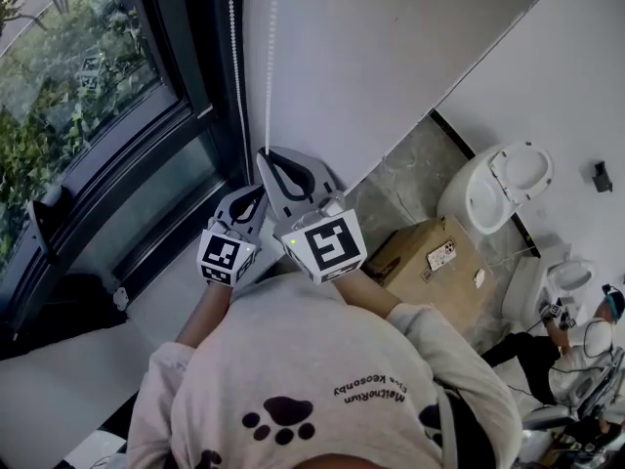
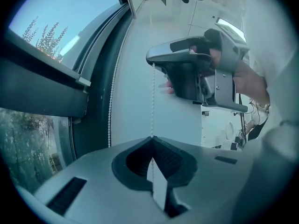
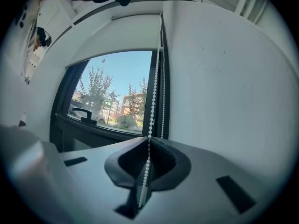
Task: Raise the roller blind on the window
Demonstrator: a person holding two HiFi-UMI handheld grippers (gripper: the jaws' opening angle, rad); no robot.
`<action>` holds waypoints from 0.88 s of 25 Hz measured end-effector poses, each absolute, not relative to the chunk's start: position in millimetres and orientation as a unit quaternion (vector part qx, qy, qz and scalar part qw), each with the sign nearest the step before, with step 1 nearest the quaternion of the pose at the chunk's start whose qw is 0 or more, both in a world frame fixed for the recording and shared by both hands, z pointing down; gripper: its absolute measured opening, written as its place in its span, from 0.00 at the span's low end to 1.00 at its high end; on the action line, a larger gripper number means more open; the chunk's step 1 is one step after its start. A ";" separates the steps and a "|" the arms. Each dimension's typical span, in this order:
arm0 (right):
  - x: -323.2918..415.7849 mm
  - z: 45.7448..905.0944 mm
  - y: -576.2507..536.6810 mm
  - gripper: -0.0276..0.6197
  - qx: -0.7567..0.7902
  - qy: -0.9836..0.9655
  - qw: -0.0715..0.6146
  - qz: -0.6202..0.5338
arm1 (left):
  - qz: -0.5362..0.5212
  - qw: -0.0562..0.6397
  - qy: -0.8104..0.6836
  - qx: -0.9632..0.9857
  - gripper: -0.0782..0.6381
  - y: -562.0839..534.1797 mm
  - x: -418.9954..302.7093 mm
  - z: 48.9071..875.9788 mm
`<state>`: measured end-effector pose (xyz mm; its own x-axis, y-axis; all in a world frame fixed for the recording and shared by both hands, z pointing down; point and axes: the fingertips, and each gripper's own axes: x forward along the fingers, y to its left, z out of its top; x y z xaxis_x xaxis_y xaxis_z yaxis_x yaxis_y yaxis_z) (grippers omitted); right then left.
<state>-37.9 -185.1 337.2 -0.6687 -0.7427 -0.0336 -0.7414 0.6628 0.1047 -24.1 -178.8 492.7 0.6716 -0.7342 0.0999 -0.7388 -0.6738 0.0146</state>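
Observation:
A white bead chain (image 1: pixel 269 86) hangs down the white wall beside the dark window frame (image 1: pixel 186 86), and a second strand (image 1: pixel 234 66) runs left of it. My right gripper (image 1: pixel 270 156) is shut on the chain (image 3: pixel 149 125), which passes between its jaws. Just below, my left gripper (image 1: pixel 256 195) is shut on the same strand (image 2: pixel 153 101), which drops from the right gripper (image 2: pixel 154 62) into its closed tips. In the right gripper view the white roller blind (image 3: pixel 121 36) covers the top of the window, with trees and sky showing under its lower edge.
A window handle (image 1: pixel 44 208) sticks out low on the frame. To the right on the floor stand a cardboard box (image 1: pixel 430 257) and white toilet bowls (image 1: pixel 498 189). Another person (image 1: pixel 576 345) sits at the far right.

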 end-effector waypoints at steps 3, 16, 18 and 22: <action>-37.6 350.3 -186.3 0.06 0.410 -0.911 0.017 -0.047 | 0.047 0.033 -0.405 0.912 0.12 -179.6 -23.6 504.4; -36.5 360.2 -187.1 0.06 0.415 -0.909 0.022 -0.038 | 0.063 0.044 -0.383 0.921 0.13 -175.3 -17.9 511.4; -36.3 360.0 -187.4 0.06 0.415 -0.909 0.022 -0.039 | 0.050 0.050 -0.380 0.922 0.13 -174.3 -20.3 502.5; -36.7 360.0 -187.6 0.06 0.416 -0.908 0.021 -0.039 | 0.029 0.067 -0.381 0.921 0.24 -175.5 -32.5 473.8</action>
<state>-36.7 -187.6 360.0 -0.6534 -0.7570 0.0051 -0.7537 0.6511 0.0890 -32.5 -175.5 473.8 0.7073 -0.6990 0.1055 -0.7069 -0.7000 0.1016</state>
